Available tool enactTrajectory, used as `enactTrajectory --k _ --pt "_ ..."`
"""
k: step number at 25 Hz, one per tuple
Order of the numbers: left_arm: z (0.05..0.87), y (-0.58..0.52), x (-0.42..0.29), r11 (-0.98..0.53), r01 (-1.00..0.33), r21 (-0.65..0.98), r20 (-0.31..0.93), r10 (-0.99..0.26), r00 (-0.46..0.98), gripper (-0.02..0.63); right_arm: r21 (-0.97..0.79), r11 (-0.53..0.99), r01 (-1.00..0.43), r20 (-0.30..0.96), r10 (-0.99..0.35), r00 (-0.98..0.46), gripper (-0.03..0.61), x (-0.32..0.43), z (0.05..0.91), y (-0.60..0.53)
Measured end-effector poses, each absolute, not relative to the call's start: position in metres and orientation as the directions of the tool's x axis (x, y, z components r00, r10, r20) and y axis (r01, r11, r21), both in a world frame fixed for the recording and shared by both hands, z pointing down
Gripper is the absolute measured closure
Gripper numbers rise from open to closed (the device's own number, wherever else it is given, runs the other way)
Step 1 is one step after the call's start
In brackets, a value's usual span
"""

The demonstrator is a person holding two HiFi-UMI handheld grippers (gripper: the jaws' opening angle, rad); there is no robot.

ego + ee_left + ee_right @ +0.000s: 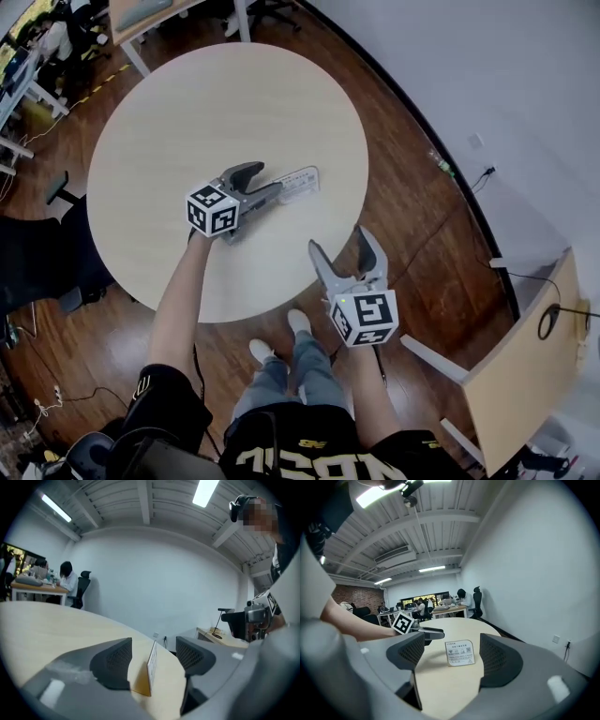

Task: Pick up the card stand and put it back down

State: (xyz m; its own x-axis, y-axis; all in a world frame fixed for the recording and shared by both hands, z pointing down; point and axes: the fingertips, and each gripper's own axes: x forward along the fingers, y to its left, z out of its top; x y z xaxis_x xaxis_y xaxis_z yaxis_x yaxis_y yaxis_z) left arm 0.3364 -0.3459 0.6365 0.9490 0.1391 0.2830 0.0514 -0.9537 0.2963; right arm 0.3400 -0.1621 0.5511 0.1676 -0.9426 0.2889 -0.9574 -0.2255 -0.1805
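We are holding the left gripper (272,180) low over the round table (187,103), reaching in from 8 o'clock. Its jaws are standing apart on either side of the card stand (298,181), not pressing it. The stand is resting on the tabletop, toward 3 o'clock from centre. We are holding the right gripper (339,242) at the rim near 4 o'clock, its jaws spread and empty, facing the stand's printed side.
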Motion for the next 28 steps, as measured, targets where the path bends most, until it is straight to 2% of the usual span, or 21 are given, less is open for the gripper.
enactTrajectory --k 2,7,15,20,28 --pt "0.6 -0.352 0.32 -0.965 0.007 0.263 0.273 0.082 0.959 0.296 -0.179 -0.206 -0.962 0.261 -0.953 0.155 0.216 0.329 0.528 -0.167" --pt "0.473 -0.381 0.262 -0.969 -0.214 0.126 0.162 -0.193 0.968 0.293 -0.16 -0.071 -0.984 0.187 -0.982 0.04 0.216 0.297 0.466 -0.211" --pt "0.351 -0.346 0.1 -0.842 -0.539 -0.022 0.015 -0.539 0.842 0.282 -0.119 0.087 -0.989 0.021 -0.996 -0.09 0.216 0.208 0.373 -0.229" --pt "0.322 -0.305 0.02 -0.72 -0.691 -0.068 -0.039 -0.69 0.723 0.282 -0.08 0.183 -0.98 -0.044 -0.983 -0.18 0.216 0.167 0.344 -0.23" --pt "0.355 -0.213 -0.067 -0.513 -0.858 0.025 -0.035 -0.858 0.512 0.301 -0.086 0.305 -0.948 -0.081 -0.951 -0.298 0.216 0.118 0.34 -0.199"
